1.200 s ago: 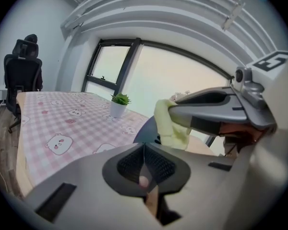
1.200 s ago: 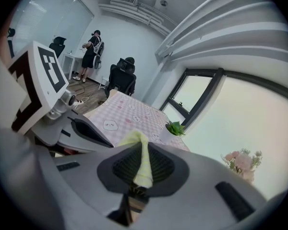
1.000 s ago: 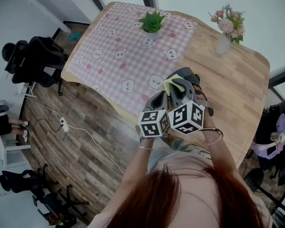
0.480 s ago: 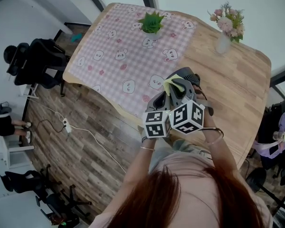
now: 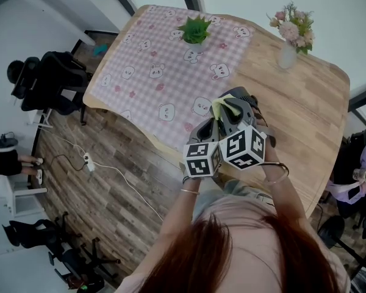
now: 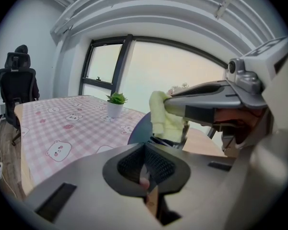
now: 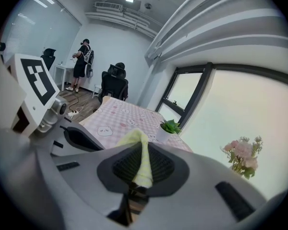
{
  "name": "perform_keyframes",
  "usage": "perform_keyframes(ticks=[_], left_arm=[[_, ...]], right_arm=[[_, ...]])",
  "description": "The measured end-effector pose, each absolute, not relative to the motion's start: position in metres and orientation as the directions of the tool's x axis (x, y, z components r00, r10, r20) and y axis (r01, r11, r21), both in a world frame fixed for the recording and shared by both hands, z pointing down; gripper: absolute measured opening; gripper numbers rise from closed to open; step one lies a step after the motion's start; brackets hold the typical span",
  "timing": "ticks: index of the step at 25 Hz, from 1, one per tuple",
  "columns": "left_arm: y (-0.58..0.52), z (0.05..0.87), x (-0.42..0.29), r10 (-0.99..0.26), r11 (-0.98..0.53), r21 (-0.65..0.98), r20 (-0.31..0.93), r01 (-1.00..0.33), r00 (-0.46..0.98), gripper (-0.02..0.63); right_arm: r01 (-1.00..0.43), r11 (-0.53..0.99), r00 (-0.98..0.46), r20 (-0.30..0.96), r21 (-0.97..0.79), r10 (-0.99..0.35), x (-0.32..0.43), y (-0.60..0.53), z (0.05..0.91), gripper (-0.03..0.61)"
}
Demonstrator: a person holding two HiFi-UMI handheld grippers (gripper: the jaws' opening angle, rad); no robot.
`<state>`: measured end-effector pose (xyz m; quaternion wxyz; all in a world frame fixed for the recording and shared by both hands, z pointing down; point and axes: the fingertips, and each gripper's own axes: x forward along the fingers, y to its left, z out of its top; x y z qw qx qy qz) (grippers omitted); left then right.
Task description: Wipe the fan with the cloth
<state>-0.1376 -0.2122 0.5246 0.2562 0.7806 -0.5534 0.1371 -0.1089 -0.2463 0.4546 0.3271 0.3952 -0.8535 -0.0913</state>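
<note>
Cloth [image 7: 141,156] pinched in right gripper [image 7: 137,175] — left gripper [image 6: 148,170] closed

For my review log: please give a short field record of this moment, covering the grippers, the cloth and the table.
left gripper: shut; contents unclear
right gripper: shut on yellow cloth
table: wooden, partly under pink checked cover
on table: potted plant, flower vase

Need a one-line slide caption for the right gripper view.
Right gripper shut on a yellow cloth; potted plant and pink flowers beyond.
</note>
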Motion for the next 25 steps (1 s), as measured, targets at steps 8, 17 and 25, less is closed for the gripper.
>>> perform_keyframes(ticks=[8,17,25], left_arm=[[-0.213,0.523,-0.137,-0.79,-0.255,0.259,0.5,-0.932,0.355,0.011],[-0.213,0.524,-0.137,-0.791,-0.251,0.261,0.5,-0.932,0.352,0.011],[-0.212,0.523,-0.138,-0.792,-0.249,0.259,0.5,-0.933,0.35,0.011]], right_arm=[[-0.675,0.641,-0.464,0.465,0.366,-0.754,-0.095,-0.256,0.451,0.032],[-0.731,0.601,-0.444,0.444,0.322,-0.778,-0.078,-0.266,0.452,0.032],[-0.762,0.571,-0.42,0.438,0.306,-0.795,-0.064,-0.273,0.453,0.032]])
